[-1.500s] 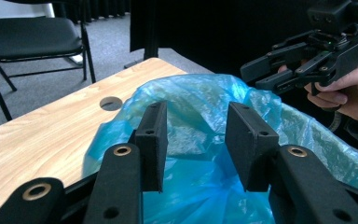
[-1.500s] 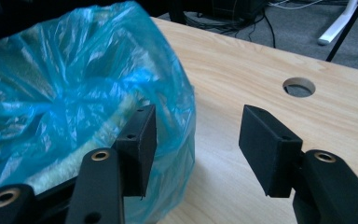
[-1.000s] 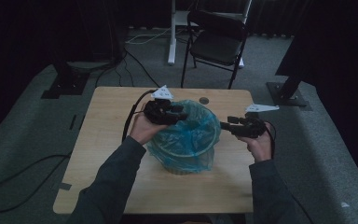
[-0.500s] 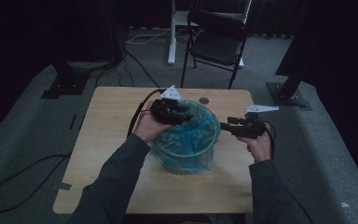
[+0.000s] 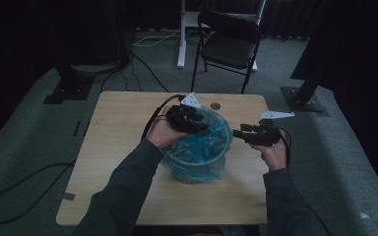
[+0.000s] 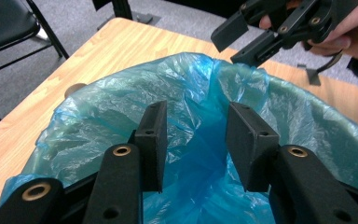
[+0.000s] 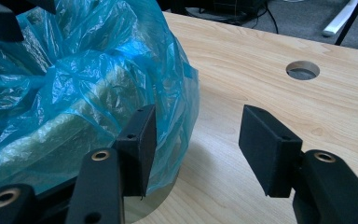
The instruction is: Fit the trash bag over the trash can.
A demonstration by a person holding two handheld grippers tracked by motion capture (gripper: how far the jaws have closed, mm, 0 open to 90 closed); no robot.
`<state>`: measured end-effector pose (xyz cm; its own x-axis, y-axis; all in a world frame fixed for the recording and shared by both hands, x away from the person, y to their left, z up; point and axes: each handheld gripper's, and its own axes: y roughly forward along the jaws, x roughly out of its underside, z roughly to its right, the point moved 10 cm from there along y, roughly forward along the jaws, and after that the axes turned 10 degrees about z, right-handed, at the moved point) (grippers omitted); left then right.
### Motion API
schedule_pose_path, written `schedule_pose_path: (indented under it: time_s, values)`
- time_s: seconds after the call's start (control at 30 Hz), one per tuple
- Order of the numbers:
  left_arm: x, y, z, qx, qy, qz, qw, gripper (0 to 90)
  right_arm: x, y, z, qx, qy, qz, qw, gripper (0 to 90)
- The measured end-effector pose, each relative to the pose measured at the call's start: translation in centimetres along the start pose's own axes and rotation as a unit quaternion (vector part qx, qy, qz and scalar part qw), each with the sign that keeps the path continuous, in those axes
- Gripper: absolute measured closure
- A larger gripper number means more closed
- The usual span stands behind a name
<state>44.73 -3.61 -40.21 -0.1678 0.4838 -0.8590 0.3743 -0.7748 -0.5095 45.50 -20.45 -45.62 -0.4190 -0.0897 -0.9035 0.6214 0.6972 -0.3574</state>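
I can read no text, label, brand or number anywhere here (the light is dim): nothing printed on the blue bag [image 5: 202,147], the table [image 5: 118,123] or the chair [image 5: 229,44].

The left gripper [image 5: 191,119] is hovering at centre with its jaws parted and nothing pinched between them. The right gripper [image 5: 241,133] is hanging to its right, pointing left, jaws apart too. Both forearms are reaching in from the near edge.

floor: grey carpet [image 5: 24,162] | black folding chair [image 5: 229,46] | light: dim, walls seemingly dark
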Motion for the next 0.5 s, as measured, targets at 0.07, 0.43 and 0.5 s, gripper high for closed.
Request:
schedule_pose_path:
  time_s: [0.07, 0.43, 0.5]
  values:
    - [0.1, 0.2, 0.1, 0.002, 0.003, -0.007, 1.0000, 58.3, 0.0, 0.0, 0.0, 0.000, 0.000, 0.000, 1.0000, 45.8]
    - [0.9, 1.1, 0.0, -0.001, 0.011, -0.032, 0.9994, 57.8, 0.2, 0.0, 0.2, 0.000, 0.002, -0.001, 1.0000, 45.8]
    - [0.9, 1.2, 0.0, -0.002, 0.012, -0.034, 0.9993, 57.8, 0.2, 0.0, 0.2, 0.000, 0.002, -0.002, 1.0000, 45.8]
